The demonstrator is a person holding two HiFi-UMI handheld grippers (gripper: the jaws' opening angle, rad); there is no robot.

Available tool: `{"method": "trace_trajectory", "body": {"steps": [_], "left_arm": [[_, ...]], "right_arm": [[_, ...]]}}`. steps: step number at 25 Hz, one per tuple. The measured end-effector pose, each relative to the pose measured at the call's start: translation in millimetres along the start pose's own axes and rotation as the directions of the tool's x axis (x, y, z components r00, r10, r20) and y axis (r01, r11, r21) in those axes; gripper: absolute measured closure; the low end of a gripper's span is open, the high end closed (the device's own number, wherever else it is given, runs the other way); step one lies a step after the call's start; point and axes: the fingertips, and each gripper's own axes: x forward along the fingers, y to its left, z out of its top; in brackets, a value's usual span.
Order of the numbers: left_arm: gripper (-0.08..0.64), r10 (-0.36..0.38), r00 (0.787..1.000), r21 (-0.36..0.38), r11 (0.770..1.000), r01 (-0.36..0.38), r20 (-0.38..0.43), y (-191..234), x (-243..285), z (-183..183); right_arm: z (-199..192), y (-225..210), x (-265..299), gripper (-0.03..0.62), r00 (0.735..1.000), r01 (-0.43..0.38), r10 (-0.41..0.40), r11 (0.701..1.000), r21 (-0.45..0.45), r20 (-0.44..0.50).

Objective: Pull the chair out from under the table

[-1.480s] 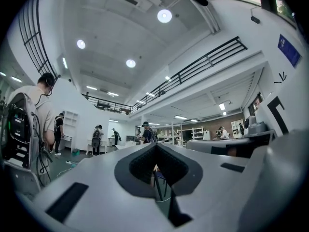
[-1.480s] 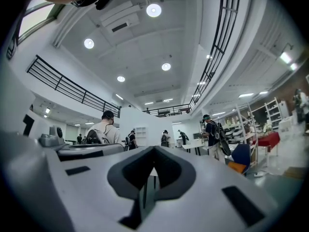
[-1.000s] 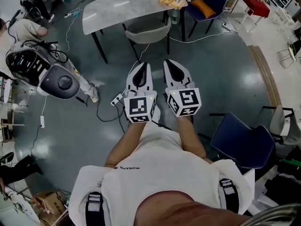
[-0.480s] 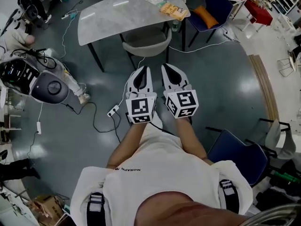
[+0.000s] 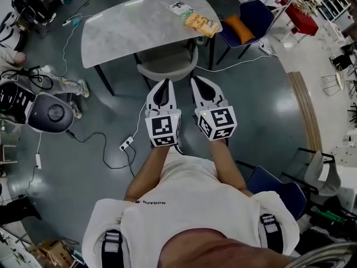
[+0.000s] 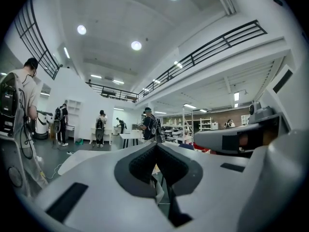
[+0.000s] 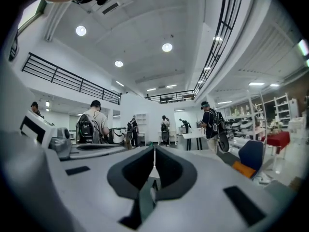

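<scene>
The grey chair (image 5: 167, 61) is tucked in at the near long edge of the desk (image 5: 125, 29), its seat reaching in beneath the top and its curved backrest standing just outside that edge. The backrest's long axis runs along the desk edge; the chair faces in under the desk, with its back turned outward. On the near side of the desk, close to the backrest, the left hand-held gripper (image 5: 163, 84) and right hand-held gripper (image 5: 201, 81) lie side by side, both pointing toward the desk. Each is clenched, jaws pressed together on nothing
</scene>
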Motion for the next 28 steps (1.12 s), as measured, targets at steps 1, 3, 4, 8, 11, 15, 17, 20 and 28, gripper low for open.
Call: {"method": "trace_trajectory", "body": {"steps": [1, 3, 4, 8, 11, 15, 17, 20, 28], "left_arm": [[0.558, 0.000, 1.000, 0.005, 1.000, 0.000, 0.004, 2.5, 7.1, 2.3], [0.558, -0.004, 1.000, 0.019, 1.000, 0.004, 0.010, 4.5, 19.3, 3.7], [0.558, -0.007, 1.000, 0.028, 1.000, 0.007, 0.011, 4.5, 24.8, 3.2], [0.558, -0.001, 1.000, 0.049, 0.999, 0.001, -0.001, 8.8, 42.7, -2.1], [0.559, 0.017, 1.000, 0.057, 0.998, -0.016, -0.025, 11.7, 51.5, -8.0], [0.560, 0.038, 0.998, 0.092, 0.995, -0.033, -0.053, 18.5, 73.6, -12.6], [0.559, 0.046, 0.997, 0.103, 0.994, -0.039, -0.065, 20.4, 83.4, -13.7], [0.559, 0.045, 0.996, 0.115, 0.993, -0.036, -0.075, 21.4, 95.6, -16.1], [0.559, 0.011, 0.985, 0.199, 0.980, 0.024, -0.170, 27.4, 148.0, -42.3]], "right_arm": [[1.7, -3.5, 6.5, 0.580, 1.000, 0.001, -0.001, 1.000, -0.006, -0.002], [3.1, -10.8, 17.2, 0.580, 1.000, 0.002, -0.002, 1.000, -0.019, -0.004], [2.5, -14.7, 21.7, 0.580, 1.000, 0.001, -0.001, 1.000, -0.025, -0.006], [-0.6, -26.9, 38.9, 0.580, 1.000, -0.013, 0.012, 0.999, -0.041, -0.020], [-3.1, -33.1, 50.3, 0.580, 0.999, -0.021, 0.018, 0.998, -0.058, -0.038], [-2.9, -46.7, 72.6, 0.580, 0.998, -0.043, 0.040, 0.997, -0.061, -0.045], [-3.2, -54.1, 81.6, 0.580, 0.997, -0.057, 0.053, 0.996, -0.072, -0.057], [-7.9, -63.8, 94.8, 0.580, 0.993, -0.078, 0.068, 0.991, -0.105, -0.092], [-42.0, -88.6, 143.0, 0.580, 0.963, -0.199, 0.162, 0.966, -0.164, -0.215]]}}
